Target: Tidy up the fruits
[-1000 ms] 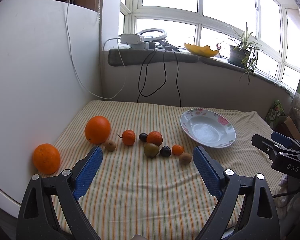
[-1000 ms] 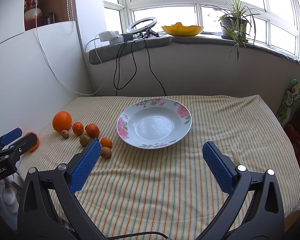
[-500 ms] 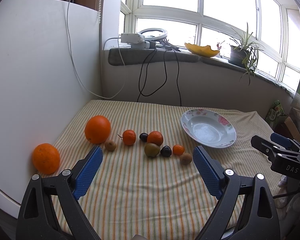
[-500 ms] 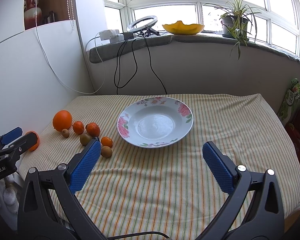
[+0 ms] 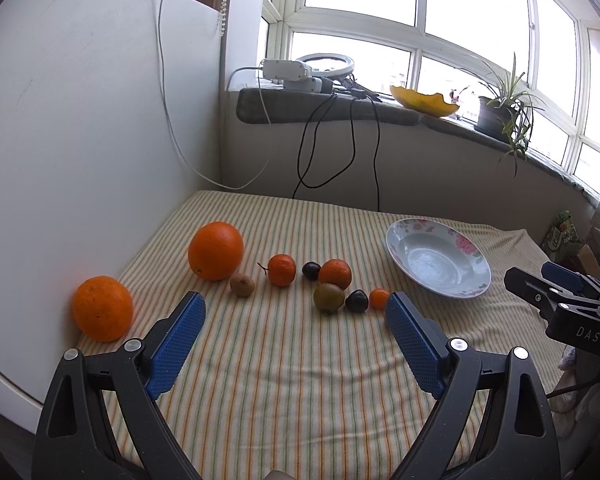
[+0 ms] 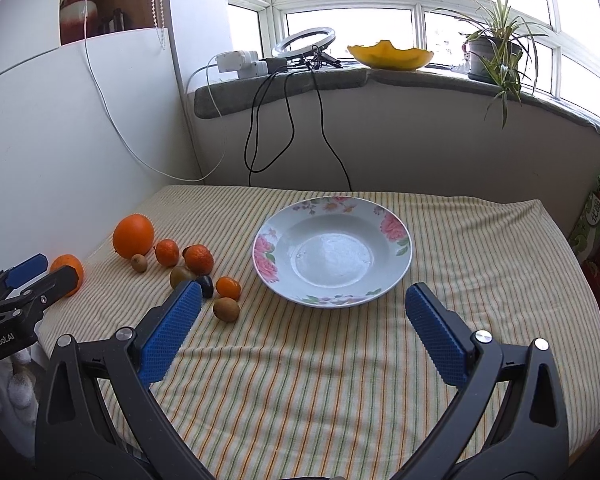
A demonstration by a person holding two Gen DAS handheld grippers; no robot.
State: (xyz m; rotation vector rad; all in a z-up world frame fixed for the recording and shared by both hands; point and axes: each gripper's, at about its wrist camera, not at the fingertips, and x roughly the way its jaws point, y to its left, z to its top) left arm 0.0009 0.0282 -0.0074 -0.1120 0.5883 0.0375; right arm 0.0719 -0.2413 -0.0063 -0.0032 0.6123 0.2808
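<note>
both the left gripper and right gripper are spread wide, grasping nothing. the floral plate sits bare on the striped cloth. left of the plate lie 2 oranges and smaller fruits.

Kiwi beside the plate hidden in the left view behind the left gripper's right finger, plum left of the plate half covered by a right gripper pad, far orange partly behind the left gripper's tip, both handles cut off by the bottom edges
</note>
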